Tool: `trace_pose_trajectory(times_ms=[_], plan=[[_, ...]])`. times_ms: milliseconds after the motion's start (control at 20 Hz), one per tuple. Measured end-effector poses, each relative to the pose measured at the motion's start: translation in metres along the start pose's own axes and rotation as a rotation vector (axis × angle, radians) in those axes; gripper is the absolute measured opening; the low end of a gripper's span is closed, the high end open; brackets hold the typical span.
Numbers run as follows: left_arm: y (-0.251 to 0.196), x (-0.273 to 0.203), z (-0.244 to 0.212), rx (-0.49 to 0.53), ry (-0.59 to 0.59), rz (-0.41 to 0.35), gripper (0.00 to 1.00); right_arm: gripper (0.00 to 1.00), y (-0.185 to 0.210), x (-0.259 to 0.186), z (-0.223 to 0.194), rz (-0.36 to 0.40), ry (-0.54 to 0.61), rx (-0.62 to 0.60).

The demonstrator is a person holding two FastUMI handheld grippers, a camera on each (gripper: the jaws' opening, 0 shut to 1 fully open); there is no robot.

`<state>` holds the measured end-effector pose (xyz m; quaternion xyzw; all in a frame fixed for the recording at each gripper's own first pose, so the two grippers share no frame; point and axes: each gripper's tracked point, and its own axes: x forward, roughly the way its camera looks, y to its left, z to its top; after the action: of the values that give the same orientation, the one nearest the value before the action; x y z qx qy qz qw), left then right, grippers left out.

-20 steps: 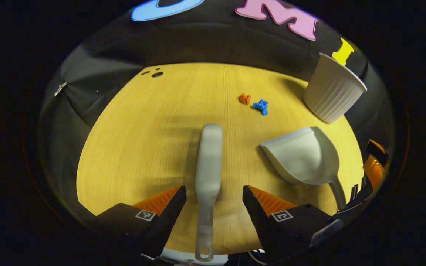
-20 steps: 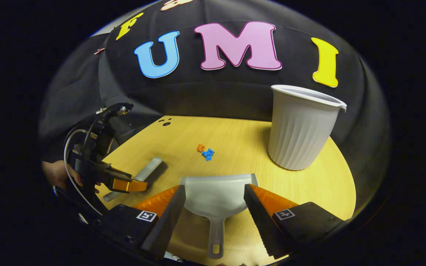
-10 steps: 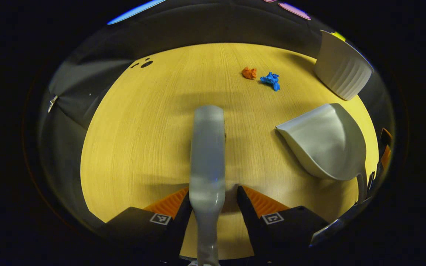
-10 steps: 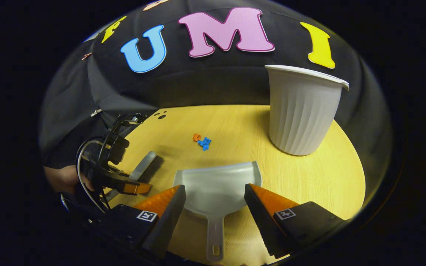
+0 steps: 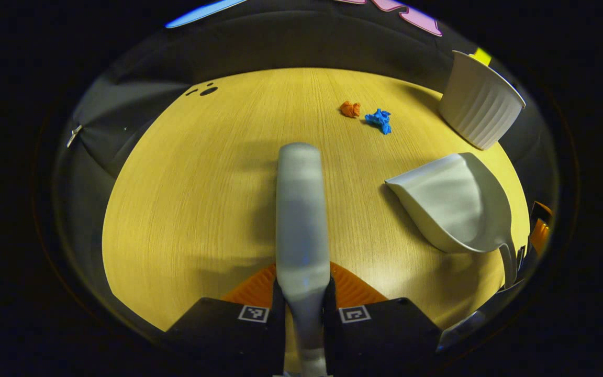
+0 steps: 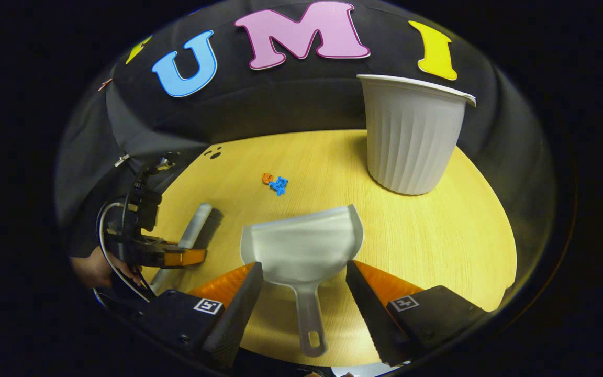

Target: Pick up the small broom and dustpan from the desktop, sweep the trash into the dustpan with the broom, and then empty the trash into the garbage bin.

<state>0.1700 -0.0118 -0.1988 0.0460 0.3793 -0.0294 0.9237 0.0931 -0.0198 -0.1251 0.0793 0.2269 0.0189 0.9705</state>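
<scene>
My left gripper (image 5: 302,301) is shut on the handle of the small grey broom (image 5: 300,209), which points away across the yellow desktop (image 5: 202,183). The right gripper view shows that gripper (image 6: 176,257) holding the broom (image 6: 195,226) at the left. The grey dustpan (image 6: 301,246) lies on the desk with its handle (image 6: 309,324) between the open fingers of my right gripper (image 6: 304,309), untouched by them. In the left gripper view the dustpan (image 5: 456,201) is at the right. Orange trash (image 5: 350,109) and blue trash (image 5: 380,119) lie together farther out; the blue scrap (image 6: 279,185) shows beyond the dustpan.
A white ribbed garbage bin (image 6: 411,136) stands upright at the desk's far right, also the bin (image 5: 479,107) in the left gripper view. Small dark holes (image 5: 207,90) mark the far left corner of the desk. A hand (image 6: 95,267) holds the left gripper.
My left gripper closed on the broom handle. The right gripper drew back a little, so the dustpan handle now lies between its open fingers.
</scene>
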Motion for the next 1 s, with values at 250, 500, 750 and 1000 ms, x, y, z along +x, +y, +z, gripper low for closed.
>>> trace_pose_trajectory(times_ms=[250, 500, 750, 1000], plan=[[0.011, -0.019, 0.0, -0.032, -0.058, -0.011, 0.28, 0.99, 0.0, -0.001, -0.012, -0.018, 0.053, 0.014], [0.022, -0.057, 0.003, -0.068, -0.119, -0.026, 0.29, 1.0, -0.007, 0.01, -0.033, -0.062, 0.132, 0.011], [0.033, -0.069, -0.014, -0.151, -0.115, -0.018, 0.28, 0.99, -0.014, 0.031, -0.065, -0.08, 0.239, 0.051], [0.039, -0.073, -0.019, -0.18, -0.112, 0.024, 0.27, 0.98, -0.016, 0.056, -0.086, -0.073, 0.329, -0.035]])
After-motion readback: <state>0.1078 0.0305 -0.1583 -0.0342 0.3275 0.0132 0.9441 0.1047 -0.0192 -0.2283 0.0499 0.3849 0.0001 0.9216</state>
